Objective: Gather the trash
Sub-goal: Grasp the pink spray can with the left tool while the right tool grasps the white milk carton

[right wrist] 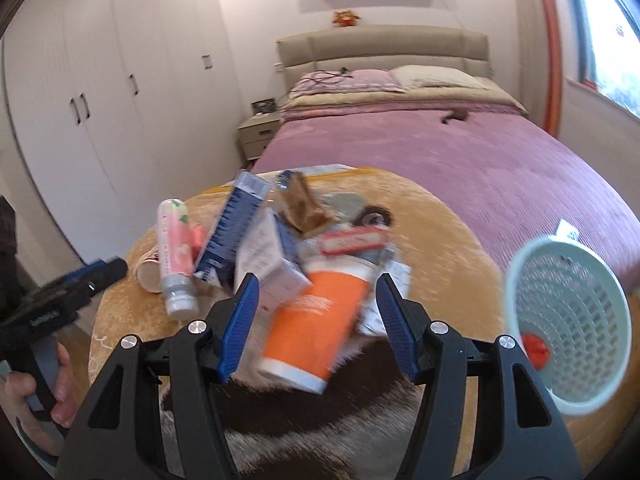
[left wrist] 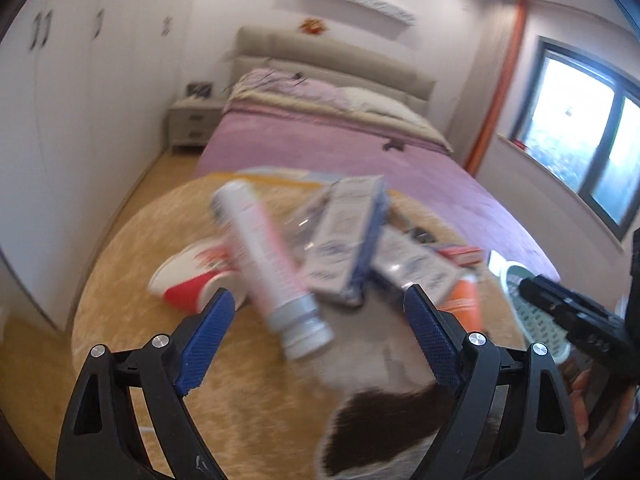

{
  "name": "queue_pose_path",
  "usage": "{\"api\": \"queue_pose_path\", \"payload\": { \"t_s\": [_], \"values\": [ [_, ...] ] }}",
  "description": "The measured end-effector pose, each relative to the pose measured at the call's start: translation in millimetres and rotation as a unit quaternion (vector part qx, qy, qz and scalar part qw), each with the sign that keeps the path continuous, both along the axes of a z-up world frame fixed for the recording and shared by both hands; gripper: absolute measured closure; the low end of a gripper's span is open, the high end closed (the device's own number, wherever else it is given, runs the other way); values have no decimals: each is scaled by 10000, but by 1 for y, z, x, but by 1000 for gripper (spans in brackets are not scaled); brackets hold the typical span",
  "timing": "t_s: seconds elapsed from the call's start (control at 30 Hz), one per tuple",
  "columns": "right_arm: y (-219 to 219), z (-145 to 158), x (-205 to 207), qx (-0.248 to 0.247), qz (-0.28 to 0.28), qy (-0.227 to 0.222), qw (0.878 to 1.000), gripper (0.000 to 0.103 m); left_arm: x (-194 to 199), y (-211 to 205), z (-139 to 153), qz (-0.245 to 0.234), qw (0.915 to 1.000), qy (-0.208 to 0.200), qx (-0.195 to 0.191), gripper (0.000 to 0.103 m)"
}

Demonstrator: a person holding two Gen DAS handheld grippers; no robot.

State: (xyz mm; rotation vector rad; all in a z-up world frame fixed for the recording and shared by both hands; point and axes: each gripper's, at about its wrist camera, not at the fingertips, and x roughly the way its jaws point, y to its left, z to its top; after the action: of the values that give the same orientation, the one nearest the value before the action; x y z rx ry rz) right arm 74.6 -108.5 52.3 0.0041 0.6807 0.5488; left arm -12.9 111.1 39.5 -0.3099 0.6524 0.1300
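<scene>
Orange cup point(right wrist: 316, 312) lies between right gripper point(right wrist: 314, 320) fingers, spread; left gripper point(left wrist: 316, 338) likewise.

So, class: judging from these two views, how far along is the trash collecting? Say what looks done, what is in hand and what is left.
Done: one red scrap lies in the basket. In hand: nothing; the left gripper and right gripper are both open, the right one lined up with the orange cup. Left: nearly everything, including the pink tube, the red cup and the boxes on the rug.
</scene>
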Motion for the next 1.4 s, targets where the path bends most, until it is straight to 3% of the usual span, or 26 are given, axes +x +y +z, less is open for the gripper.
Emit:
{"api": "queue_pose_path", "payload": {
  "t_s": [0.23,0.57,0.8,1.03,1.17,1.4],
  "values": [
    [42,-13,16,-440,245,-128,9987,45,25,27,-36,-19,9966,482,-666,22],
    [76,-36,32,-1030,493,-206,9932,39,58,31,-63,38,9934,829,-787,28],
    [92,-50,40,-1161,557,-90,9916,39,69,35,-68,-109,9924,874,-863,50],
    [104,-51,19,-1460,571,-159,9875,47,37,31,-60,-468,9910,872,-900,51],
    [97,-47,-2,-1485,472,178,9876,47,10,23,-52,-736,9894,989,-771,51],
    [68,-45,-58,-1086,391,560,9917,47,-38,13,-58,-1085,9828,1268,-787,53]
  ]
}}
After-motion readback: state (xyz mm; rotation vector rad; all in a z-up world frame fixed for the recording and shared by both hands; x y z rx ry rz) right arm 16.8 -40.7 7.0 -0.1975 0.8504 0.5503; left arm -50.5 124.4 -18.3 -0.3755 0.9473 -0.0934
